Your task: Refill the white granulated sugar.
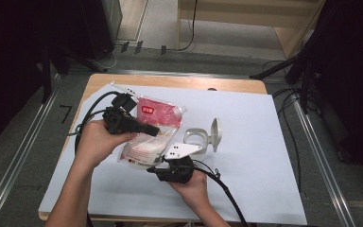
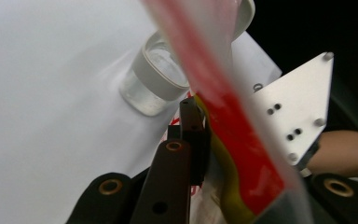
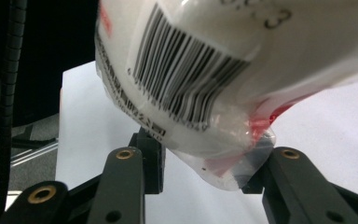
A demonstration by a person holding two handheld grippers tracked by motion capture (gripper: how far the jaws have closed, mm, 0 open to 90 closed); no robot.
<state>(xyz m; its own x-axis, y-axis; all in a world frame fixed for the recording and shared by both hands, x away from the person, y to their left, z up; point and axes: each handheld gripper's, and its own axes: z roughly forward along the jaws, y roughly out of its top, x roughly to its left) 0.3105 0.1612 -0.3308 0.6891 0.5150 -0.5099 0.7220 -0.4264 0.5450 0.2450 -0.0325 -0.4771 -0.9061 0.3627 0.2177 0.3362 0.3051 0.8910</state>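
A pink-and-white pouch (image 1: 157, 119) hangs tilted above the table between both grippers. My left gripper (image 1: 152, 130) comes in from the left and is shut on its side edge; in the left gripper view its jaws (image 2: 204, 128) pinch the red and yellow seam of the pouch (image 2: 235, 144). My right gripper (image 1: 157, 166) reaches up from below. Its jaws (image 3: 205, 165) are closed on the bottom corner of the pouch (image 3: 200, 70), whose barcode side faces that camera.
A clear round container (image 1: 194, 138) with its flip lid (image 1: 216, 134) standing open sits on the white sheet (image 1: 250, 179), just right of the pouch. The same container (image 2: 156, 79) lies beyond the left jaws. Cables trail from both grippers.
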